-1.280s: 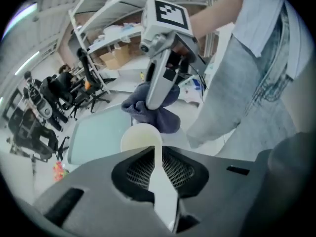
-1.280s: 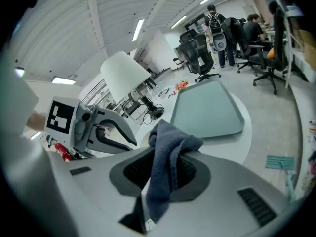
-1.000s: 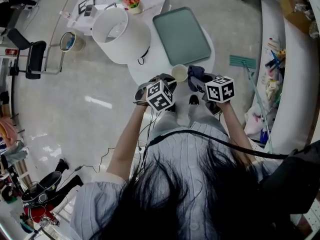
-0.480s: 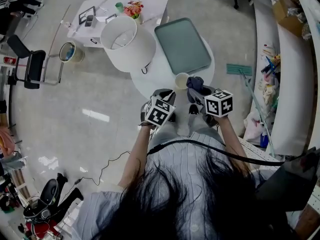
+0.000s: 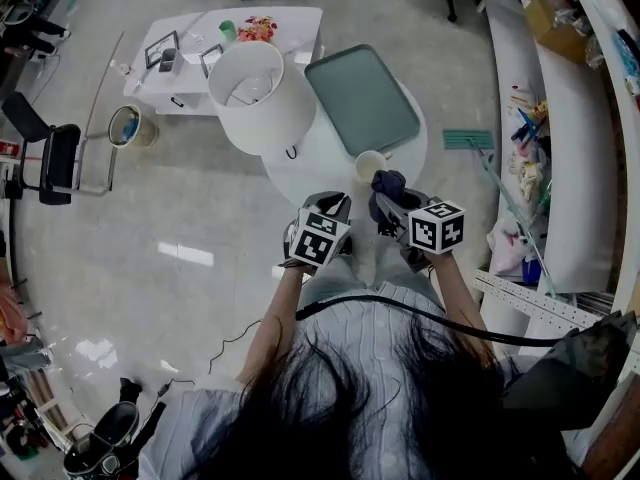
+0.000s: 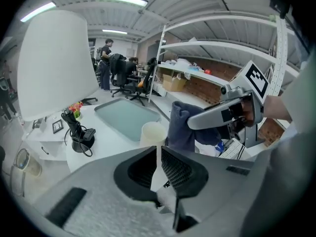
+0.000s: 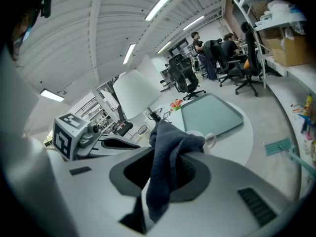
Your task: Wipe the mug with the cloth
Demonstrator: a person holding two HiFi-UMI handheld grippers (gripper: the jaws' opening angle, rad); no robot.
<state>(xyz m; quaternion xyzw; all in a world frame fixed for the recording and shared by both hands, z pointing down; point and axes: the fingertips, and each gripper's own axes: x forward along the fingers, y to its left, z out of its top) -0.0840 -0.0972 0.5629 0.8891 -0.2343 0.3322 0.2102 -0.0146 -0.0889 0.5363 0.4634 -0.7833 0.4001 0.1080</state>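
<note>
A cream mug (image 5: 370, 165) stands near the front edge of the round white table (image 5: 325, 158). My right gripper (image 5: 388, 200) is shut on a dark blue cloth (image 5: 389, 182), which bunches up just right of the mug and close to it. In the right gripper view the cloth (image 7: 170, 149) hangs over the jaws of that gripper (image 7: 168, 167), and the mug (image 7: 208, 139) peeks out behind it. My left gripper (image 5: 337, 204) hovers short of the mug. Its jaws (image 6: 158, 154) are shut with nothing between them, and the mug (image 6: 153, 134) sits beyond them beside the cloth (image 6: 182, 127).
A large white lamp (image 5: 255, 93) leans over the table's left side, its black base (image 6: 79, 136) and cord on the tabletop. A green tray (image 5: 362, 83) lies at the back. A low white table with small items (image 5: 190, 38) stands further back; shelving runs along the right.
Both grippers have drawn back a little from the mug toward the person. The cloth stays in the right gripper and the mug has not moved on the table.
</note>
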